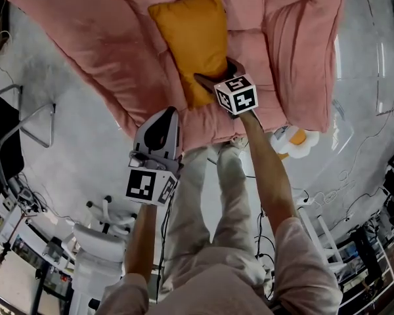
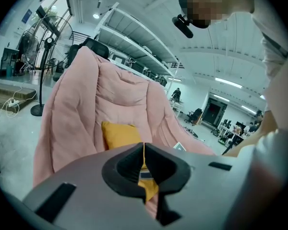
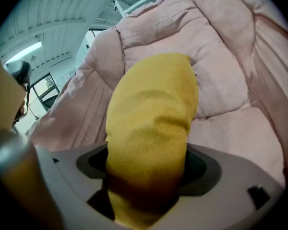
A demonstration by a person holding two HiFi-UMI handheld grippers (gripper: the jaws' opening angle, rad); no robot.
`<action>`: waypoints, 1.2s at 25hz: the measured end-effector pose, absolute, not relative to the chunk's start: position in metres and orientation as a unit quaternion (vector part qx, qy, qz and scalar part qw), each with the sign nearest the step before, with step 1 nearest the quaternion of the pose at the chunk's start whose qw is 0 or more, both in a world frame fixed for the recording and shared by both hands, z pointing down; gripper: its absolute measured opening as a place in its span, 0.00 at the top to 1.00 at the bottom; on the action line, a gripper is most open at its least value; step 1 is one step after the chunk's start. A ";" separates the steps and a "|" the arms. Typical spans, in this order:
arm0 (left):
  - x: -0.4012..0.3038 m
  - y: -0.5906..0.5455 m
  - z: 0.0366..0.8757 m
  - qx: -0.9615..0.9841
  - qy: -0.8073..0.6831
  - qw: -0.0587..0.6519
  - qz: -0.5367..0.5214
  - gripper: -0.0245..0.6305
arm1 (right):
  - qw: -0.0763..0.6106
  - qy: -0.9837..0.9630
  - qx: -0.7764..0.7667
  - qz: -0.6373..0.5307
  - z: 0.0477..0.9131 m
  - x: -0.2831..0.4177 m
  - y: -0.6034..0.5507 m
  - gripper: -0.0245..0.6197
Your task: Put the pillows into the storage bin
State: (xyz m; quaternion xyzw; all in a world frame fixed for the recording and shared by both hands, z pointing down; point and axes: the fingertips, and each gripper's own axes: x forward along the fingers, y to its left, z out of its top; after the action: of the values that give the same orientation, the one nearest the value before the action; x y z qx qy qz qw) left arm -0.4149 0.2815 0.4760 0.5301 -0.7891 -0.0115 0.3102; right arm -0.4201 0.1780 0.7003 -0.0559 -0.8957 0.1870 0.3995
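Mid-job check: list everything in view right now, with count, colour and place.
lounger: one, pink, padded, fills the top of the head view
pillow: one, yellow, on the lounger's seat
soft toy: one, white and orange, on the floor by the lounger's front edge
chair: one, white, on the floor at lower left
floor: grey, glossy
storage bin: none in view
legs: two, light trousers, in front of the lounger
left gripper: one, grey, jaws together, empty, at the lounger's front edge
right gripper: one, grey, closed on the pillow's lower end
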 end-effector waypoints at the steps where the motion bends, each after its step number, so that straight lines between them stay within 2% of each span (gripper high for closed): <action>1: -0.414 0.280 0.474 0.531 -0.789 0.309 -0.010 0.94 | 0.396 -0.898 -0.056 0.184 0.695 -0.419 0.179 0.34; 4: -0.409 0.274 0.467 0.534 -0.789 0.305 -0.002 0.94 | 0.381 -0.906 -0.050 0.179 0.676 -0.408 0.179 0.38; 10: -0.394 0.260 0.462 0.537 -0.788 0.301 0.013 0.94 | 0.335 -0.923 -0.045 0.182 0.631 -0.382 0.178 0.38; 18: -0.356 0.225 0.447 0.558 -0.778 0.288 0.023 0.94 | 0.272 -0.948 -0.002 0.164 0.549 -0.311 0.146 0.38; 24: -0.315 0.182 0.428 0.592 -0.756 0.279 0.029 0.94 | 0.233 -0.957 0.062 0.161 0.492 -0.234 0.104 0.38; 30: -0.245 0.121 0.416 0.645 -0.714 0.270 0.044 0.94 | 0.197 -0.955 0.139 0.174 0.452 -0.136 0.061 0.38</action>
State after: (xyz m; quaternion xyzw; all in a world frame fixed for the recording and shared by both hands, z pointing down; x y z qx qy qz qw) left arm -0.2449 0.1206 0.4161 0.6450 -0.7136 0.0443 0.2698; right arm -0.1357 0.0614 0.4521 0.1385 -0.9549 0.1739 0.1966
